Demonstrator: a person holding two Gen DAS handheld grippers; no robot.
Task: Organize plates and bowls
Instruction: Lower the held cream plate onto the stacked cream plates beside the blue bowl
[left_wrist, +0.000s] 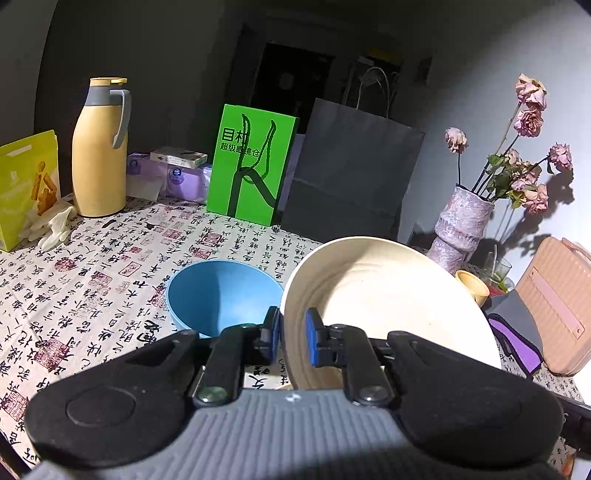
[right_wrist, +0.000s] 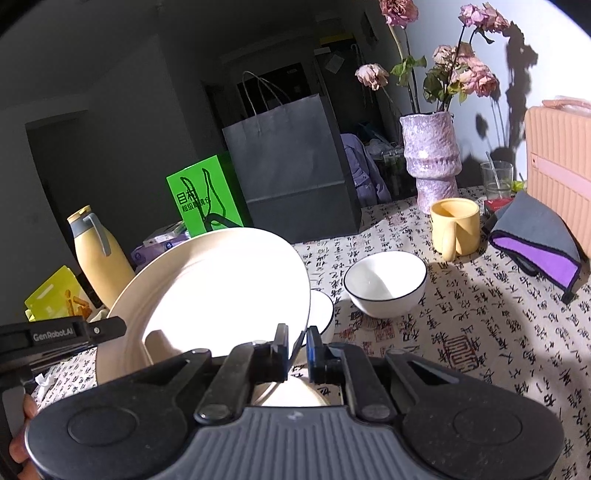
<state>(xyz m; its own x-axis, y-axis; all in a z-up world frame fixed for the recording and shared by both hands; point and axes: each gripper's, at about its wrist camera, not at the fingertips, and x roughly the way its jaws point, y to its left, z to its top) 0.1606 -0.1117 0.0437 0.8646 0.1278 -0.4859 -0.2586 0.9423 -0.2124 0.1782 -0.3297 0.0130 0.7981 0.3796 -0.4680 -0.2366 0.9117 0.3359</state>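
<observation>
A large cream plate (left_wrist: 388, 295) hangs tilted above the table, held at both sides. My left gripper (left_wrist: 293, 325) is shut on its left rim, and my right gripper (right_wrist: 298, 339) is shut on its right rim. In the right wrist view the same plate (right_wrist: 221, 288) fills the left middle. A blue bowl (left_wrist: 221, 295) sits on the tablecloth just left of the plate. A white bowl with a black rim (right_wrist: 384, 284) stands to the right, and a second white bowl (right_wrist: 324, 310) is half hidden behind the plate. A cream dish (right_wrist: 291, 393) shows under the right gripper.
A yellow mug (right_wrist: 456, 225), a grey and purple cloth (right_wrist: 535, 240) and a pink case (right_wrist: 561, 173) stand at the right. A purple vase (right_wrist: 432, 158) of dried roses, a dark paper bag (left_wrist: 351, 173), a green box (left_wrist: 251, 162) and a yellow flask (left_wrist: 99, 147) line the back.
</observation>
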